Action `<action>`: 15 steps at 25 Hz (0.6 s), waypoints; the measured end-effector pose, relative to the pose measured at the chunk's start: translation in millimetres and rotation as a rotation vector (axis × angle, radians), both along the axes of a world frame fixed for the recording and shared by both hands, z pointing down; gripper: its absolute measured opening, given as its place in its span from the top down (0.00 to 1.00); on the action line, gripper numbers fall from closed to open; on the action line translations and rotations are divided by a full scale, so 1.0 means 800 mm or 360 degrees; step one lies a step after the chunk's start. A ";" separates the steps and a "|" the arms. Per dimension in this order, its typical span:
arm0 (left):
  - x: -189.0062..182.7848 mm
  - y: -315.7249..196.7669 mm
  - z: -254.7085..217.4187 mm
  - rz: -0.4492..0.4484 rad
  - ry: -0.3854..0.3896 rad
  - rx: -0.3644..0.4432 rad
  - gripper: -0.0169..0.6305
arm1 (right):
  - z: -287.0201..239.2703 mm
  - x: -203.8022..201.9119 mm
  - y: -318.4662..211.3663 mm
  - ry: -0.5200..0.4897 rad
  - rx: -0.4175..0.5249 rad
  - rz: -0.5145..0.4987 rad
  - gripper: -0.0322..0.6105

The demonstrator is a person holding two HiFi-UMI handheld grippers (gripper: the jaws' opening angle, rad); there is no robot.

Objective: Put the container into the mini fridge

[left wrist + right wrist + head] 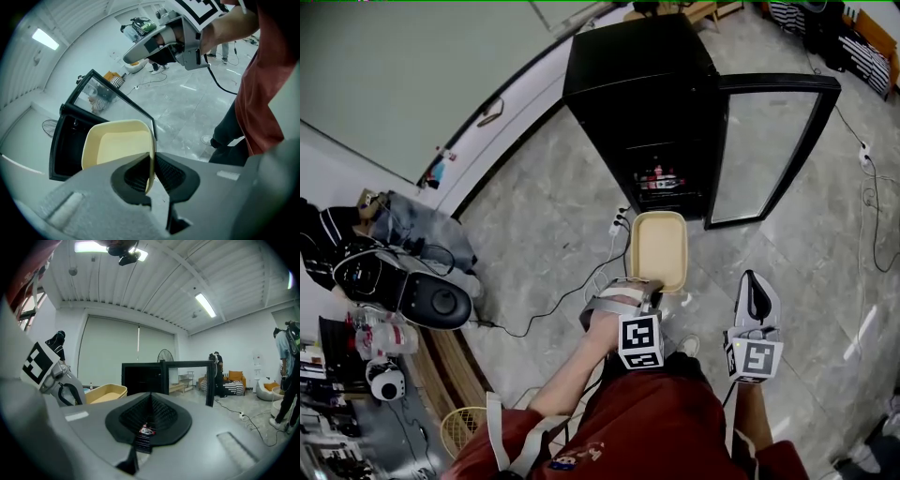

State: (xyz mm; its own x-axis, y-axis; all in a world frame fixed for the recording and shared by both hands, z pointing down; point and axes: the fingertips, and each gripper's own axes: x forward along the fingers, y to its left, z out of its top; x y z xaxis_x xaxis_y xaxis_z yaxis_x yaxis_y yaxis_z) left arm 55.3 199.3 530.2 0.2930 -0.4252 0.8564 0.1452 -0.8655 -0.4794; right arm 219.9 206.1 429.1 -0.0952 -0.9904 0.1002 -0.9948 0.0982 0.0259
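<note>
A cream plastic container [659,248] hangs over the grey floor just in front of the black mini fridge [642,84], whose glass door [769,150] stands open to the right. My left gripper [642,284] is shut on the container's near rim. In the left gripper view the pads pinch that rim [151,171], with the container [117,145] tilted toward the fridge [65,145]. My right gripper [753,278] hangs to the right, shut with nothing held. In its own view the right gripper [151,399] has its jaws together, and the container [105,392] and fridge [140,378] lie ahead.
Small bottles [659,178] stand on a fridge shelf. A power strip [619,223] with cables lies on the floor left of the container. Bags and gear [403,281] and a wicker basket [464,429] sit at the left. People stand far off [218,373].
</note>
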 end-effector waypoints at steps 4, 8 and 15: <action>0.001 -0.009 0.002 -0.0034 0.0005 -0.0005 0.93 | 0.000 0.004 -0.014 -0.0008 0.0010 -0.0020 0.95; 0.001 -0.024 0.014 -0.0039 0.0024 -0.0021 0.93 | 0.008 -0.005 -0.032 0.0004 -0.0010 -0.0042 0.95; 0.000 -0.087 0.024 -0.0012 0.0074 -0.0011 0.93 | 0.005 -0.032 -0.089 0.0051 0.0010 -0.0076 0.95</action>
